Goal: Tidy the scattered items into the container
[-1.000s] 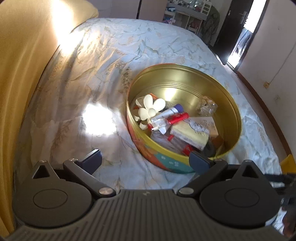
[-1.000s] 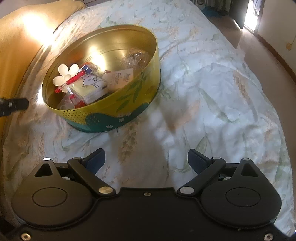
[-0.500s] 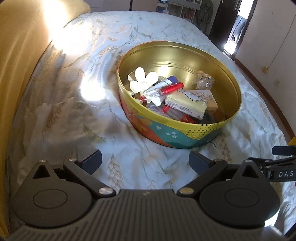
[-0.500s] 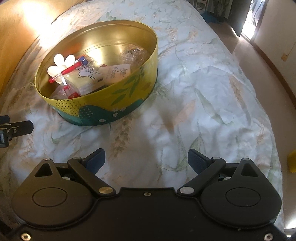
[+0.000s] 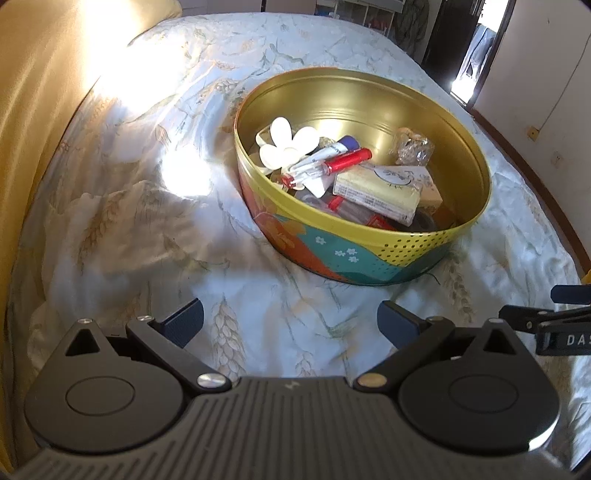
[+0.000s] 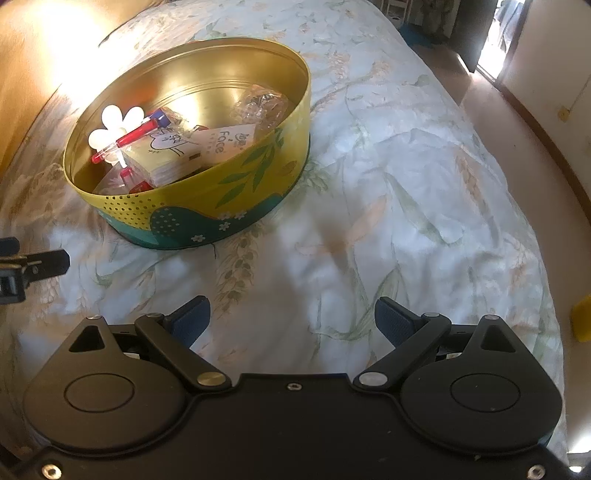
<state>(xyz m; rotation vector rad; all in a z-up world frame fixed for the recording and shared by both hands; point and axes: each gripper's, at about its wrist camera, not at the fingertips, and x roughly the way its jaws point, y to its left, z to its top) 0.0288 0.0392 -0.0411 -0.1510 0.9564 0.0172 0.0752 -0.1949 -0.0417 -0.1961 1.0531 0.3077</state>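
Both grippers have pulled back from the round tin (image 5: pixel 388 254). The left gripper (image 5: pixel 290 319), before at its wall, is now well apart; the right gripper (image 6: pixel 291 317) too.

Ahead of my tools, bedsheet (image 5: pixel 155 229) w/ pale leaf print, creased, bright sun patch to my left. Yellow-orange headboard or cushion (image 5: pixel 33 110) along far left, can't tell which. Off to my right: bare floor (image 6: pixel 517 122), skirting, open dark door (image 5: pixel 476 62). Shelves (image 5: pixel 362 11) far ahead, blurry. Small yellow thing (image 6: pixel 580 320) at right edge.
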